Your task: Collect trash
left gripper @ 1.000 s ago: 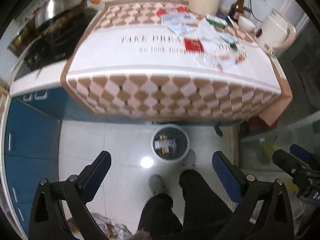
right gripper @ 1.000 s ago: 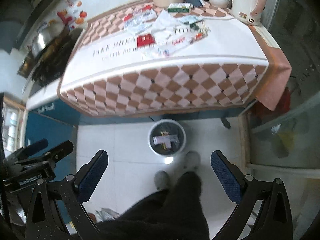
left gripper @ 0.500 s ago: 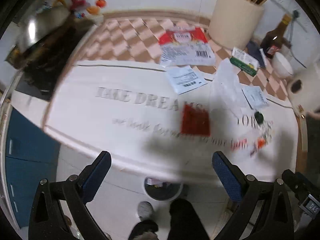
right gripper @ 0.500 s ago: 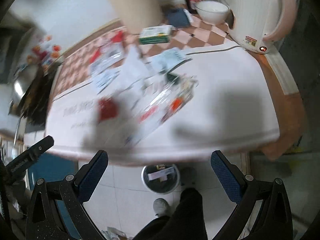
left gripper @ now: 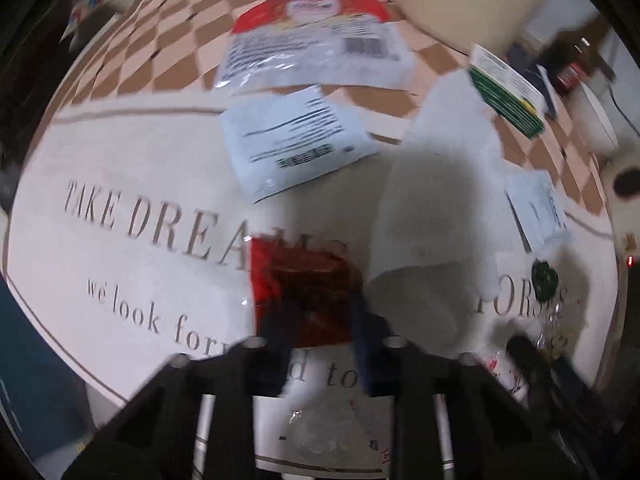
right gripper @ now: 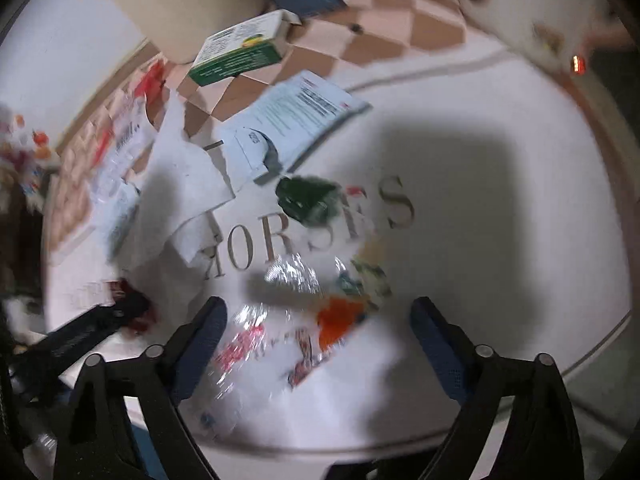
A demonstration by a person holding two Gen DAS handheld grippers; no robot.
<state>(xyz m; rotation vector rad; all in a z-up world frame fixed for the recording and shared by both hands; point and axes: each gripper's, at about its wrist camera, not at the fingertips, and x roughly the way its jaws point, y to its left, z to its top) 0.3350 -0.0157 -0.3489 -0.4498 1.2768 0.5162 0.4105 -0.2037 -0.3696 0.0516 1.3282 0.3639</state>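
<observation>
A red wrapper point(left gripper: 304, 280) lies on the white lettered tablecloth point(left gripper: 120, 200). My left gripper point(left gripper: 320, 320) is down on it, jaws closing, with the wrapper pinched between the blue pads; the right wrist view shows this gripper point(right gripper: 120, 312) at lower left. A crinkled clear wrapper point(right gripper: 280, 340) with red and orange print lies between the fingers of my right gripper point(right gripper: 318, 312). Those jaws are still wide but closing, and the pads do not touch the wrapper.
More litter lies on the cloth: a white tissue point(left gripper: 436, 208), a pale blue sachet point(left gripper: 296, 140), a large red and white bag point(left gripper: 312, 40), a green box point(right gripper: 240, 56) and a dark green wrapper point(right gripper: 308, 200). A cream holder point(right gripper: 180, 0) and white kettle point(right gripper: 520, 8) stand behind.
Both grippers swept from above the floor bin forward over the table and sank close to the cloth. The left jaws narrowed onto the red wrapper; the right jaws narrowed slightly.
</observation>
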